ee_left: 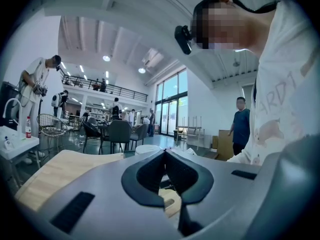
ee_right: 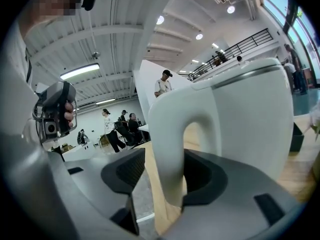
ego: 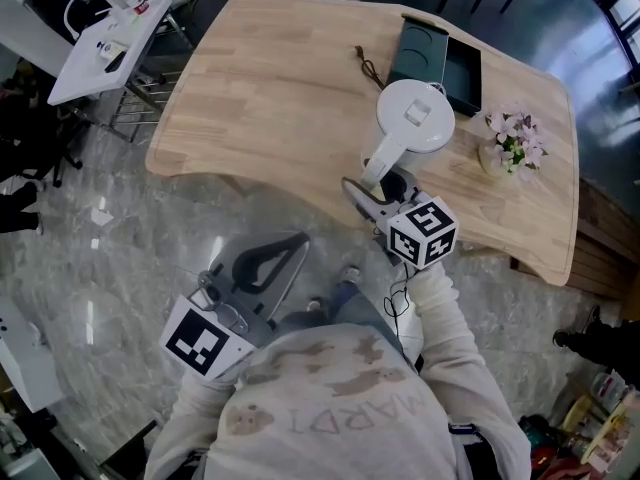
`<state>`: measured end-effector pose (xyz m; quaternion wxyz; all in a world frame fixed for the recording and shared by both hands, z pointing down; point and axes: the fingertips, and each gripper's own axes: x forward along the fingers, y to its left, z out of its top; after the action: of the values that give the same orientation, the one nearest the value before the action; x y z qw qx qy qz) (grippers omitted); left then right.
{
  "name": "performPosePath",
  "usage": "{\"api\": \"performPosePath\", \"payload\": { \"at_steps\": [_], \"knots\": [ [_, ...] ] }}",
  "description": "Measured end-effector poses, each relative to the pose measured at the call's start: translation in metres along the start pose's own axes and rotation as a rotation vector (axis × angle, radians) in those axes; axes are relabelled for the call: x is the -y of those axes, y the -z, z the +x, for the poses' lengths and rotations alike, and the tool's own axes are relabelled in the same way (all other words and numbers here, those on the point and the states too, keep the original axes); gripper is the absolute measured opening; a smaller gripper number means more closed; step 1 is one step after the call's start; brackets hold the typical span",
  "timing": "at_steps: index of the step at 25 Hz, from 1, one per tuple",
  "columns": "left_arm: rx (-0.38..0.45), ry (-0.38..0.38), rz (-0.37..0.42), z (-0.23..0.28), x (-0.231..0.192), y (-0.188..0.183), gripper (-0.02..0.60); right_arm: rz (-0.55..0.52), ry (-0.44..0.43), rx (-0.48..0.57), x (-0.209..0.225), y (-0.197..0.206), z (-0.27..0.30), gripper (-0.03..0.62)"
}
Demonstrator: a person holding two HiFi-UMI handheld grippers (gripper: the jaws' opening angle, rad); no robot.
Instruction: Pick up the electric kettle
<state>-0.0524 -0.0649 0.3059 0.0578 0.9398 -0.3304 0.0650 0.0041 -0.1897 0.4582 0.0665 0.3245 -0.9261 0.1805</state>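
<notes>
The white electric kettle (ego: 415, 116) stands on the wooden table (ego: 260, 78), near its front edge. Its curved handle (ego: 378, 160) points towards me. My right gripper (ego: 372, 190) reaches in from the floor side with its jaws on either side of that handle. In the right gripper view the handle (ee_right: 170, 134) stands between the dark pads: the right pad is against it and a gap shows on the left, so the right gripper (ee_right: 167, 165) is open. My left gripper (ego: 298, 242) hangs over the floor, its jaws together and empty (ee_left: 164, 156).
A dark green tray (ego: 437, 60) lies behind the kettle, with a black cable (ego: 368, 66) beside it. A small pot of pink flowers (ego: 512, 146) sits to the kettle's right. A white side table (ego: 105, 33) stands far left. Other people are in the room.
</notes>
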Motion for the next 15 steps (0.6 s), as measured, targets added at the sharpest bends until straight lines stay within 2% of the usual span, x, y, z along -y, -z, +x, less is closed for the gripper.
{"api": "performPosePath", "payload": {
  "at_steps": [9,15],
  "knots": [
    [-0.005,-0.024,0.001,-0.002,-0.006,-0.002,0.012,-0.017,-0.021,-0.013,-0.003,0.000,0.010,0.213],
    [-0.008,-0.027,0.001,0.001,-0.008,0.000,0.012,-0.024,0.011,-0.014,0.001,0.001,0.014,0.213]
  ]
}}
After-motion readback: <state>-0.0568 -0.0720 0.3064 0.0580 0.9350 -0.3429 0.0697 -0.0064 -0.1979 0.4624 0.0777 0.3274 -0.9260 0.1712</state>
